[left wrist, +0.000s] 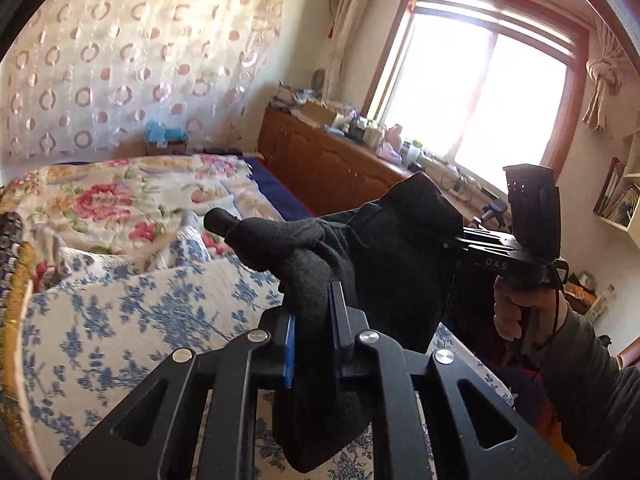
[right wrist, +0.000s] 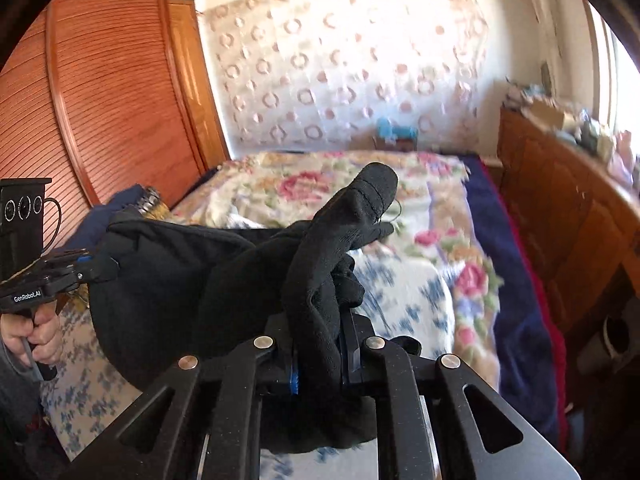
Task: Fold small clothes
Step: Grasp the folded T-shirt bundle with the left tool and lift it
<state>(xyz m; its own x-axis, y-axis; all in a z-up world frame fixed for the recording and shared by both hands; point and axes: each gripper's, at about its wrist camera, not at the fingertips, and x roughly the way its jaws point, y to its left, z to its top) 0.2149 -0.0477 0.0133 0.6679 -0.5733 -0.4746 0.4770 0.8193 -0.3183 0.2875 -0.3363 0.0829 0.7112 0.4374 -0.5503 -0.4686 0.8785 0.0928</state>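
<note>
While bed [left wrist: 120, 320] fills frame's lower left, left gripper [left wrist: 312, 320] and right gripper [right wrist: 320, 344] fingers clamp black glove [left wrist: 380, 248], lifted between them.

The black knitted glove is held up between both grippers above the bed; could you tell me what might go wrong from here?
1. The black knitted glove is bunched in the left gripper, so a fold may come out crooked.
2. The right gripper pinches only a wad near the fingers; it could slip out.
3. The glove's loose finger sticks up and may flop out of the fold onto the blue-flowered quilt.
</note>
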